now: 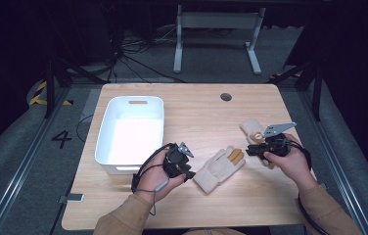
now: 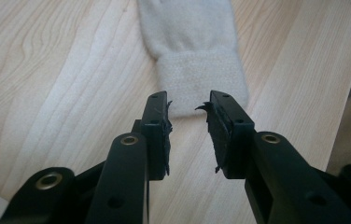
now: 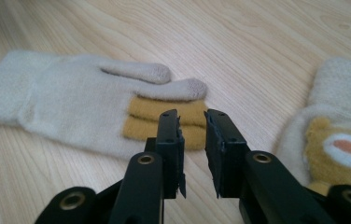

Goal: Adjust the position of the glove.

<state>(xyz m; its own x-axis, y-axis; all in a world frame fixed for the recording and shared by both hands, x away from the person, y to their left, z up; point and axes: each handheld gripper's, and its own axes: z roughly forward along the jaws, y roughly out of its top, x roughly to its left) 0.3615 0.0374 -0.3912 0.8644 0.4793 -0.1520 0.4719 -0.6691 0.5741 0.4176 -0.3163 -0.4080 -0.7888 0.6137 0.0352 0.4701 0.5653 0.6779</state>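
Jaws spread on both: left gripper (image 2: pixel 188 106) at the glove's (image 2: pixel 197 51) cuff, right gripper (image 3: pixel 192 116) at its mustard fingers (near the table's (image 1: pixel 211 112) front edge).

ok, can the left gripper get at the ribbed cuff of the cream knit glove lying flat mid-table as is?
Probably yes. The left gripper is open, jaws aimed at the cream knit glove's cuff just ahead, with bare wooden table around and nothing between.

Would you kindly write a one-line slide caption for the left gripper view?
Open left tongs poised at the ribbed cuff of a cream knit glove lying flat on the wooden table.
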